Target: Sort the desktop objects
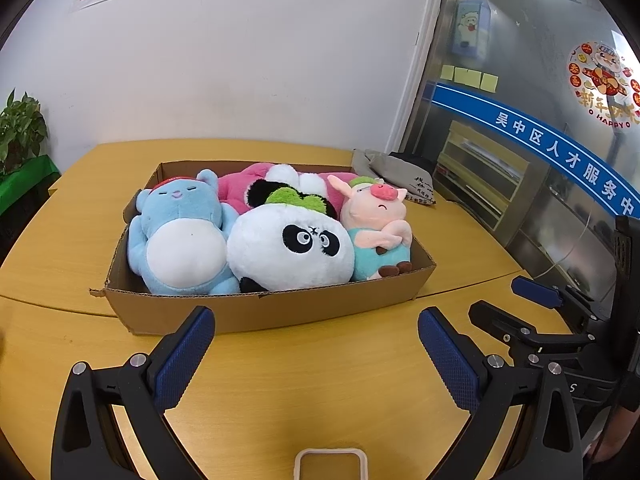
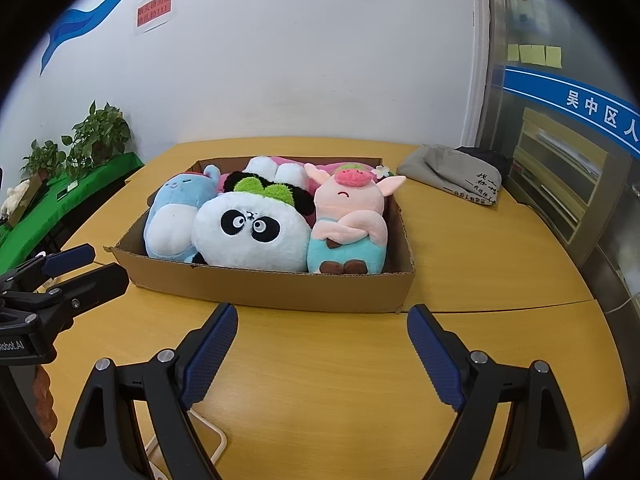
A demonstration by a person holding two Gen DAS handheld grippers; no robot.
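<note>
A shallow cardboard box [image 1: 280,312] [image 2: 280,292] sits on the wooden table and holds several plush toys: a blue one [image 1: 180,236] [image 2: 172,216], a panda [image 1: 288,252] [image 2: 252,236], a pink pig [image 1: 378,228] [image 2: 348,224] and a pink-and-white one [image 1: 248,186] behind. My left gripper [image 1: 316,328] is open and empty, just in front of the box. My right gripper [image 2: 322,324] is open and empty, also in front of the box. Each gripper shows in the other's view, the right one [image 1: 532,304] and the left one [image 2: 76,264].
A folded grey cloth bag [image 1: 404,172] [image 2: 452,172] lies on the table behind the box at the right. A white rectangular frame [image 1: 330,460] [image 2: 208,440] lies on the table near me. Potted plants [image 2: 96,136] stand left; a glass door with shelves [image 1: 480,172] is right.
</note>
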